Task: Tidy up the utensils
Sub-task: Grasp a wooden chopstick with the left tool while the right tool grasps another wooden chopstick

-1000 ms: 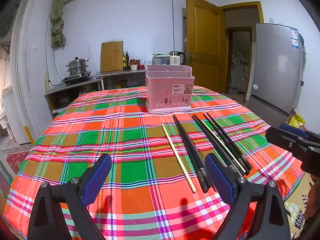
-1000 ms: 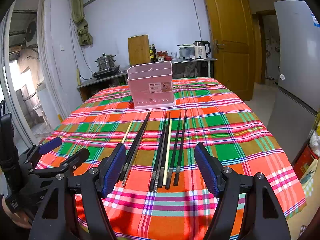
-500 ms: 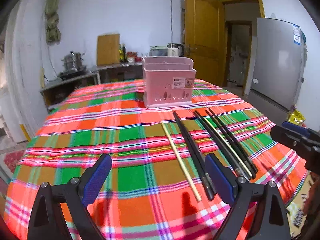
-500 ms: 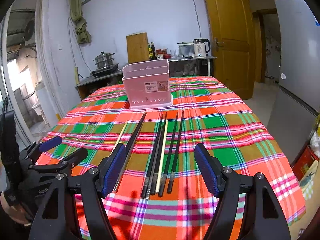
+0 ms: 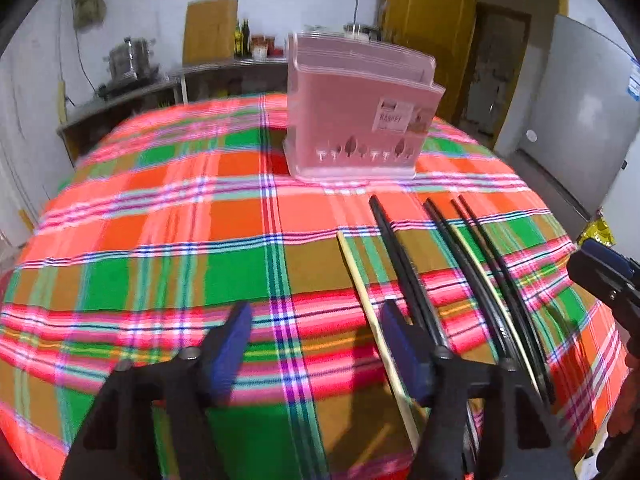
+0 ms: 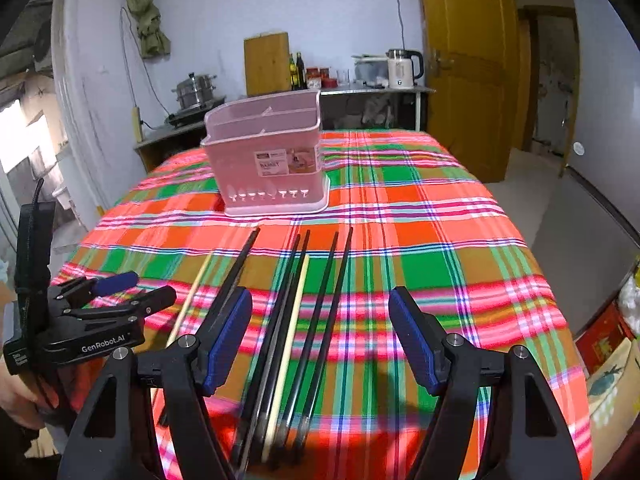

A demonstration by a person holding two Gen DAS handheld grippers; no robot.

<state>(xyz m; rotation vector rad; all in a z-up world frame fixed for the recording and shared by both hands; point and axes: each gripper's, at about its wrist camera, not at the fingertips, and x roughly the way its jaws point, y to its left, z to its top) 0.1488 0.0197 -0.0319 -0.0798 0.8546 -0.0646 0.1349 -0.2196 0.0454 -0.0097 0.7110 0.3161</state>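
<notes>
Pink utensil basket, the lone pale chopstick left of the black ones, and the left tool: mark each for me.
pink utensil basket [image 6: 276,168]: right wrist view, front wall by the label.
pale chopstick [image 5: 362,286]: left wrist view, mid-shaft.
left tool [image 5: 316,344]: left wrist view, between its fingertips.

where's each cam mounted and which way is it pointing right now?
Left wrist: on the left gripper, looking along its open fingers across the plaid table at the pink basket; right gripper at the frame's right edge.
Right wrist: on the right gripper, open above the chopsticks, facing the basket; left gripper low left.
Shared: basket, chopsticks, table, yellow door.
</notes>
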